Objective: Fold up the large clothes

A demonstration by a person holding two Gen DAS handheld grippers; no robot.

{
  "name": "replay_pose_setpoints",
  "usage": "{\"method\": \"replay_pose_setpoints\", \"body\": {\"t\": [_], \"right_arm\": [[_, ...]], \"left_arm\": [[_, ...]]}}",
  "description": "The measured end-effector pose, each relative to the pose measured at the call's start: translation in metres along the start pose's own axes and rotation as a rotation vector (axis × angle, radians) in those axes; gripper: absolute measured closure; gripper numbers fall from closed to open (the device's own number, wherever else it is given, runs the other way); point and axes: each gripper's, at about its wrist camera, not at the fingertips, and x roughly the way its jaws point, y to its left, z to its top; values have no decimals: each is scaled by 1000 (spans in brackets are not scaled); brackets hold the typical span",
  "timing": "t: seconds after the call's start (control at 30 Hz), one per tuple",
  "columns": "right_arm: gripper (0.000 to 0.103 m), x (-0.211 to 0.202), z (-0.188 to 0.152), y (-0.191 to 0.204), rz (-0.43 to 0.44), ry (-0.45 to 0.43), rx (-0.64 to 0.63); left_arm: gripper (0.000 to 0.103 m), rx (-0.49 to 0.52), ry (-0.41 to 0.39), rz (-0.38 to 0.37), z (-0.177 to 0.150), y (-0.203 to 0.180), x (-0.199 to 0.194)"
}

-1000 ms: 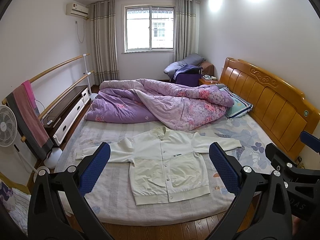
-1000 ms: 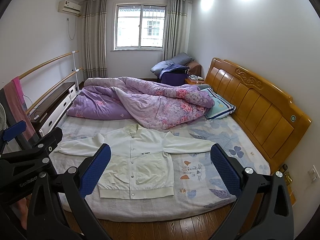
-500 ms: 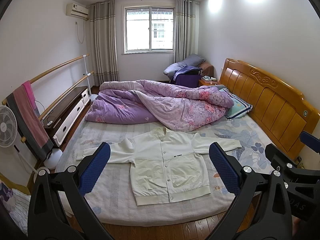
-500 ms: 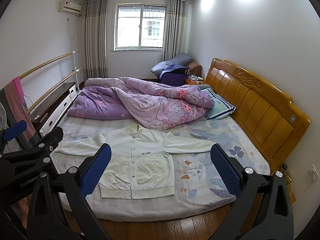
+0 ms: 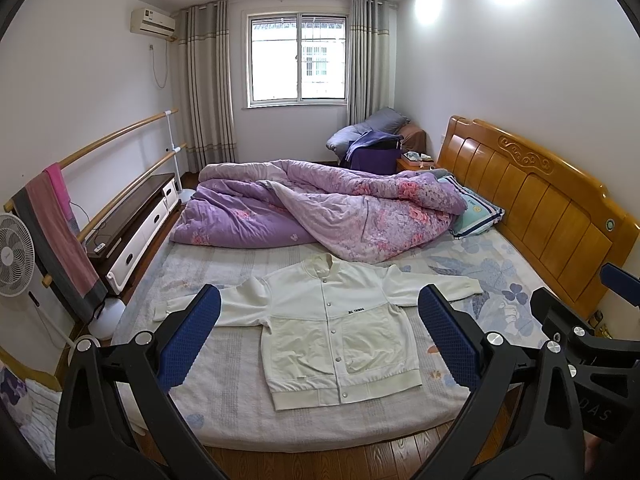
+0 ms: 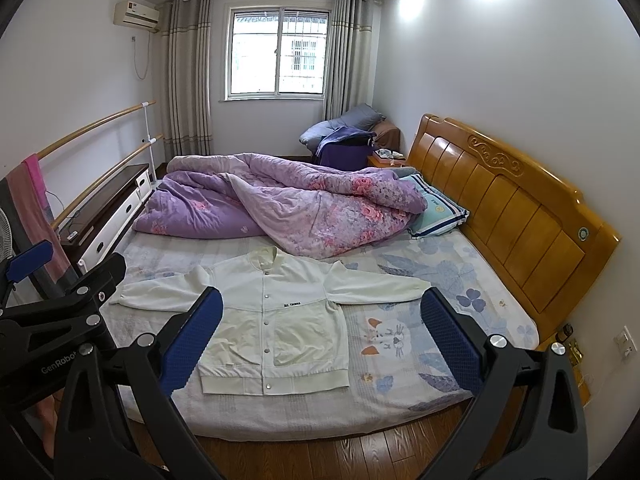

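Left wrist view — jacket (image 5: pixel 340 332) flat, collar toward quilt (image 5: pixel 320 208)

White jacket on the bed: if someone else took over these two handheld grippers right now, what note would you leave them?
Left gripper: open, empty, held back from the bed, above the floor.
Right gripper: open, empty, likewise held back.
The white snap-button jacket lies flat, front up and buttoned, on the pale patterned bed sheet, collar toward the crumpled purple floral quilt, both sleeves spread out sideways, hem toward the near edge.
Done: the jacket is laid out; no fold shows.
Left: all the folding. Probably bring each sleeve across the chest, then fold the body up.
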Motion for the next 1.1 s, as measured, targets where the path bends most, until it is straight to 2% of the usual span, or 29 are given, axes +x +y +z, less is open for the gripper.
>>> {"method": "replay_pose_setpoints", "body": {"t": [0.77,1.1], "right_arm": [[7,4,-3,3,-3,7,-2],[7,19,0,28,4,26,-12]], "left_arm": [[5,0,3,-1,-3,-1,1],[5,-11,24,4,-2,26,14]]}}
